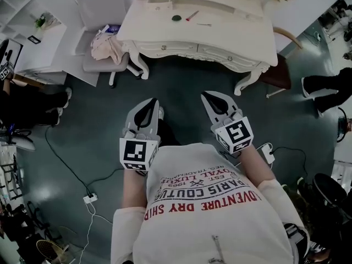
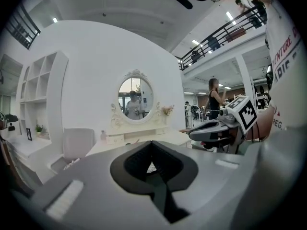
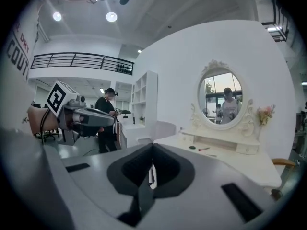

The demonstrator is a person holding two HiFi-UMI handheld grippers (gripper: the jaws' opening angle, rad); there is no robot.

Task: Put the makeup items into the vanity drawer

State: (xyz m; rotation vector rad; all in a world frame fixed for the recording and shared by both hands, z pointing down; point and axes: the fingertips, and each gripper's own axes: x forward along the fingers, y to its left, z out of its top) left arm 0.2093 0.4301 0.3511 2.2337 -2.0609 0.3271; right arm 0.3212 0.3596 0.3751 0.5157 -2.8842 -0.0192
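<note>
Left hand-held gripper (image 1: 148, 108): jaws together, nothing between them; held near level before the torso, pointing at the bench (image 1: 242, 34). Right hand-held gripper (image 1: 216, 102): likewise closed and empty, alongside. Makeup items, a dark round item (image 1: 176, 18) and a red stick (image 1: 192, 15), lie on the bench top, well ahead of both.

The makeup items (image 1: 176, 18) on the vanity (image 1: 236, 32) are too small to identify; its back is cut off at the head view's top. A wooden chair (image 1: 278, 73) is mostly hidden beneath it.
</note>
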